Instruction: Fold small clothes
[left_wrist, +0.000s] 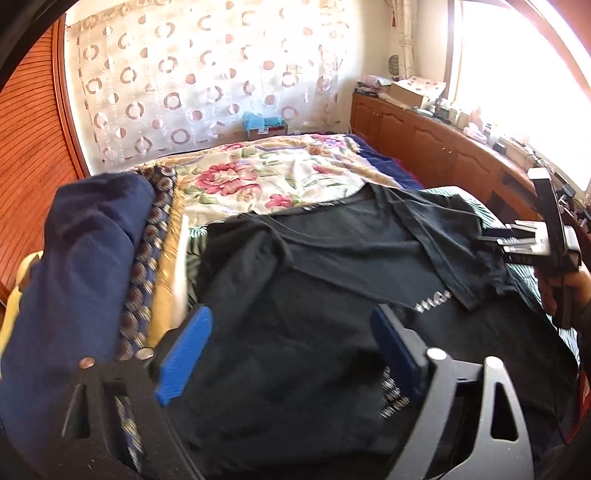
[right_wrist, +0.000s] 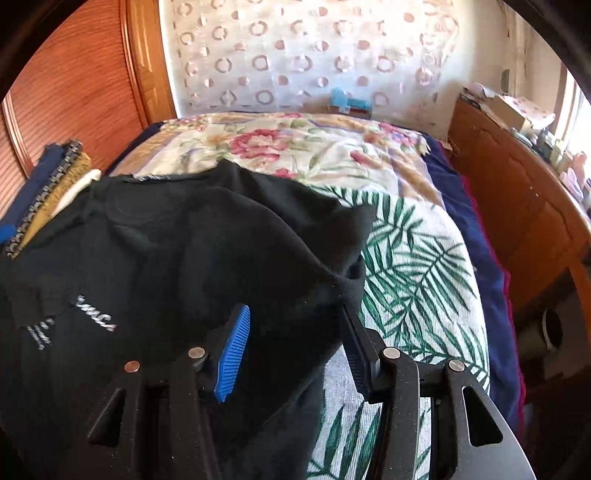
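Observation:
A black T-shirt (left_wrist: 314, 280) with white lettering lies spread on the bed, its right sleeve folded in over the chest. It also shows in the right wrist view (right_wrist: 177, 258). My left gripper (left_wrist: 291, 350) is open, its blue pads hovering over the shirt's lower middle. My right gripper (right_wrist: 295, 343) is open above the shirt's right edge, with black cloth lying between the pads. The right gripper also shows at the right edge of the left wrist view (left_wrist: 524, 240).
A palm-leaf cloth (right_wrist: 417, 266) lies under the shirt, over a floral bedspread (left_wrist: 280, 177). A stack of folded clothes, navy on top (left_wrist: 85, 266), sits at the left. A wooden cabinet (left_wrist: 436, 144) runs along the right, a wooden panel (right_wrist: 74, 103) stands at the left.

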